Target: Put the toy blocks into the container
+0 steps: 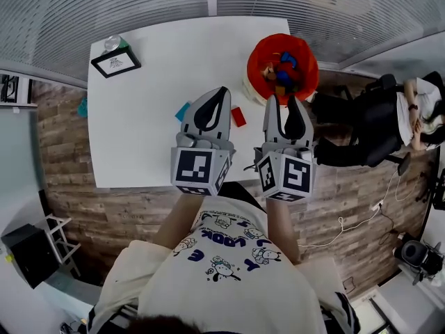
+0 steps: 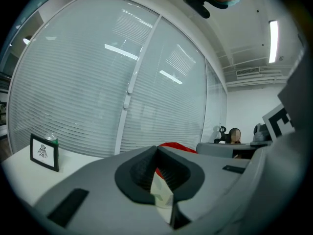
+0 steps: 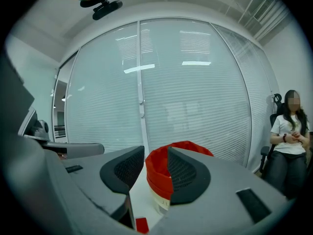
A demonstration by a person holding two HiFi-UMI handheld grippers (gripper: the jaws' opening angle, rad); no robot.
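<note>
The red container [image 1: 254, 60] stands at the table's far right and holds several coloured blocks [image 1: 284, 69]. A red block [image 1: 238, 116] lies on the white table [image 1: 153, 82] between my two grippers. A blue block [image 1: 182, 110] lies just left of my left gripper [image 1: 224, 90]. That gripper's tips meet, with nothing held; in the left gripper view only a thin slit shows the container [image 2: 173, 146] beyond. My right gripper [image 1: 284, 101] is open and empty. In the right gripper view the container [image 3: 159, 173] stands ahead between its fingers and the red block [image 3: 142, 225] lies below.
A framed picture [image 1: 115, 62] and a can [image 1: 112, 44] stand at the table's far left corner. A person [image 1: 410, 117] sits on a chair to the right of the table. Window blinds run behind the table's far edge.
</note>
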